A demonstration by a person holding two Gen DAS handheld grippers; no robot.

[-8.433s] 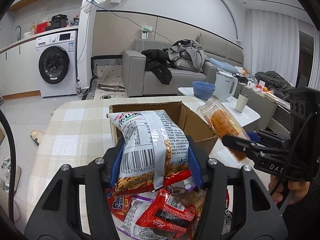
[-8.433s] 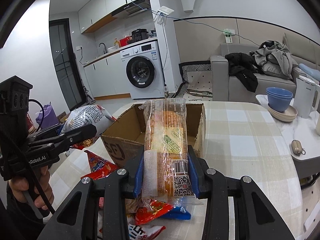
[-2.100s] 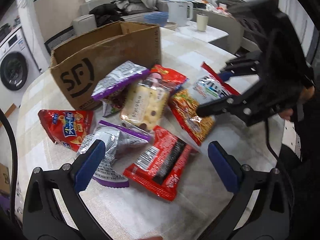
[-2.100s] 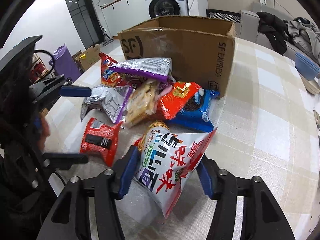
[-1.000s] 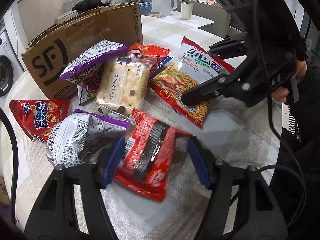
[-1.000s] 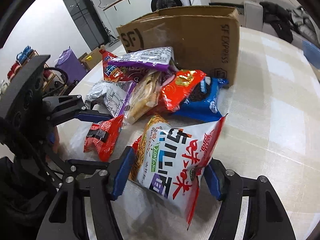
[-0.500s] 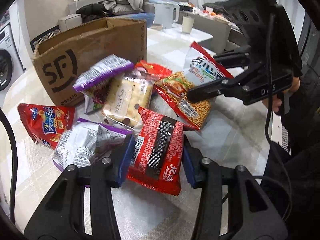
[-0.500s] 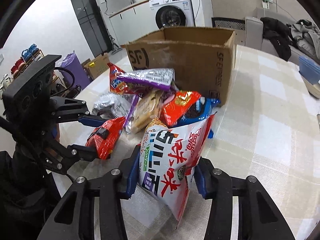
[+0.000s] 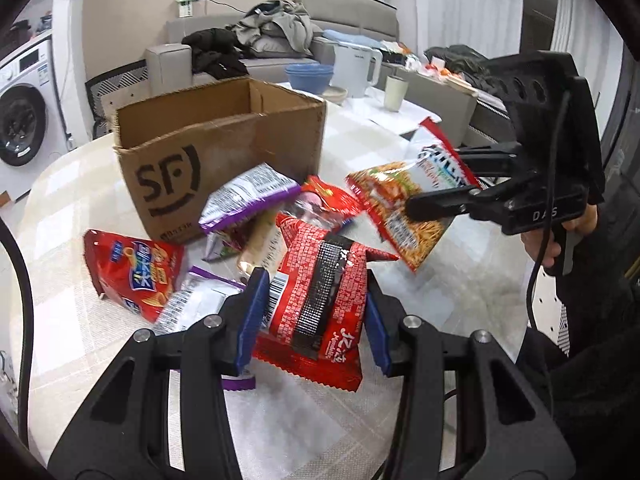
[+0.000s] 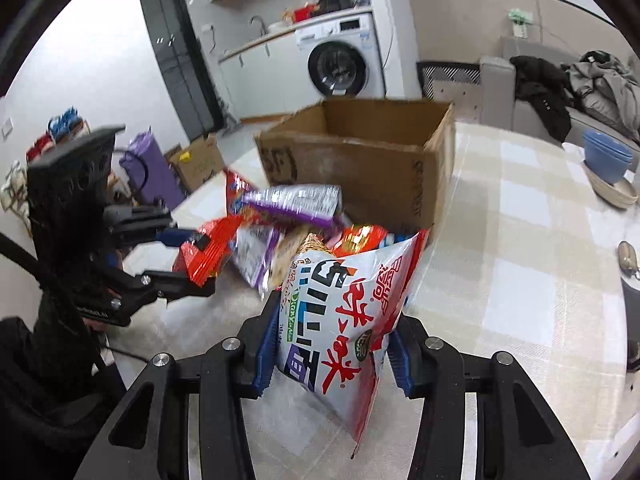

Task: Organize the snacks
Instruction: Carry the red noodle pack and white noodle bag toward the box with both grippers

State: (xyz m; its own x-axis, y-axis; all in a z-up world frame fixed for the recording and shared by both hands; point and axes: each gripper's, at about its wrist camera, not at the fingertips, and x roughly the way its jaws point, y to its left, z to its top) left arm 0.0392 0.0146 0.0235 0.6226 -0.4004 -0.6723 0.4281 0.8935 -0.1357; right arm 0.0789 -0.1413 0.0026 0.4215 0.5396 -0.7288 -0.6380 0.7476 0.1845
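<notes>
Centrally, a table with a pale checked cloth carries all task items. An open-topped cardboard box, printed with black lettering on its near wall, stands upright toward the far side of the table. A loose pile of snack packets lies on the cloth just in front of the box: a purple-edged silver packet leans against the pile near the box wall, and a red chip packet lies flat to the left, apart from the box.

Right gripper: both blue pads press the sides of a white-and-red noodle bag, which is held upright and lifted clear of the cloth, in front of the pile.

Left gripper: jaws closed narrow on a red-and-black packet, pads pressing both edges; the packet is raised off the table, in front of the pile.

A hand grips the right gripper's handle. Whether the box holds any contents cannot be determined.
</notes>
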